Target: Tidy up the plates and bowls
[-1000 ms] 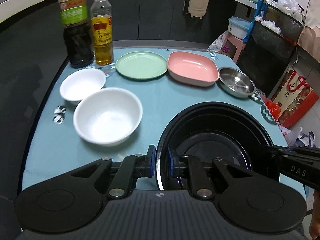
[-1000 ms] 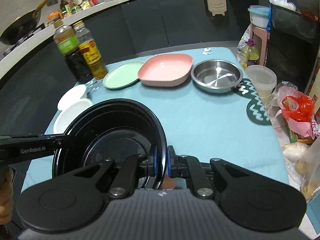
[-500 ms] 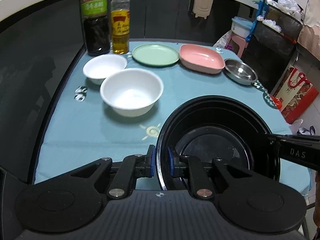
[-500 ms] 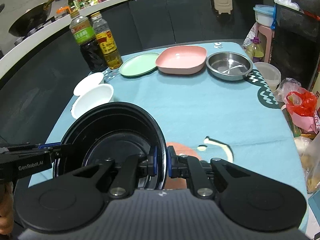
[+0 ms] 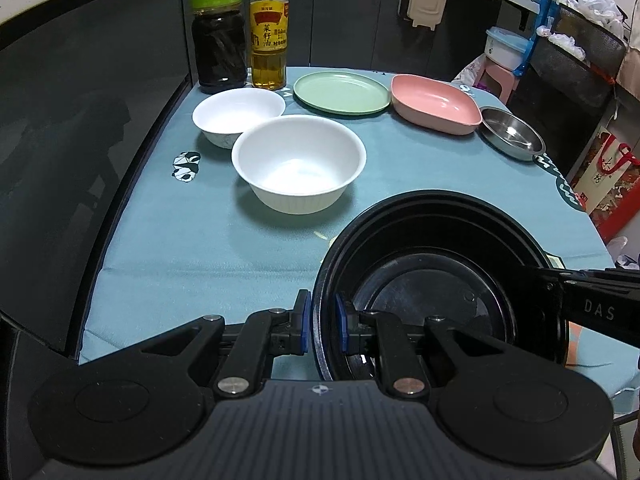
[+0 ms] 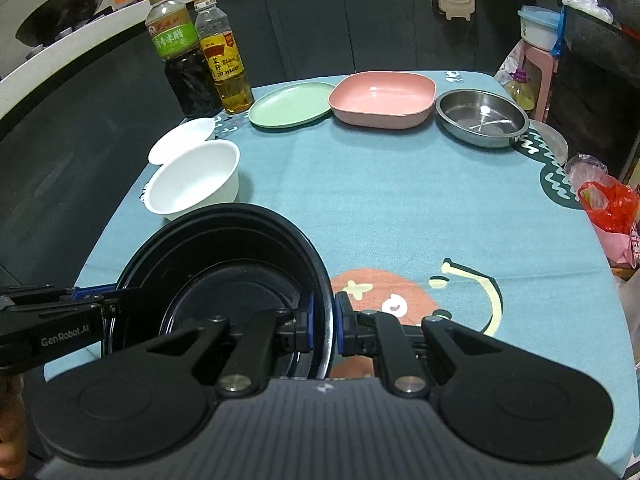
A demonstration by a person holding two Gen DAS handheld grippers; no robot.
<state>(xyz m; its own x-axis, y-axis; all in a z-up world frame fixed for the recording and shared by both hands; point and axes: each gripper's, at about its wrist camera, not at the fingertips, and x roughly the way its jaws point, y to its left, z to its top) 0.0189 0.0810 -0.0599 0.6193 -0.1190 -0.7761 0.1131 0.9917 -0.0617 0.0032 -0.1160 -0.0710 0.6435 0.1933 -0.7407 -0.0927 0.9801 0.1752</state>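
A black bowl point(image 5: 432, 240), with a second black one nested inside, hangs low over the near part of the teal tablecloth point(image 5: 180, 240). My left gripper point(image 5: 322, 320) is shut on its left rim, blue pads on either side of the wall. My right gripper point(image 6: 323, 322) is shut on the right rim of the same black bowl point(image 6: 224, 248). Farther back stand a large white bowl point(image 5: 298, 164), a small white bowl point(image 5: 238, 114), a green plate point(image 5: 342, 92), a pink dish point(image 5: 434, 102) and a steel dish point(image 5: 512, 136).
A dark vinegar bottle point(image 5: 218, 28) and an oil bottle point(image 5: 269, 28) stand at the back left corner. Bags point(image 6: 608, 200) and a clear lidded tub point(image 6: 552, 140) crowd the table's right side. A dark cabinet front runs behind the table.
Both grippers have drawn back toward the table's near edge with the black bowl held between them. The dishes behind it now sit farther off.
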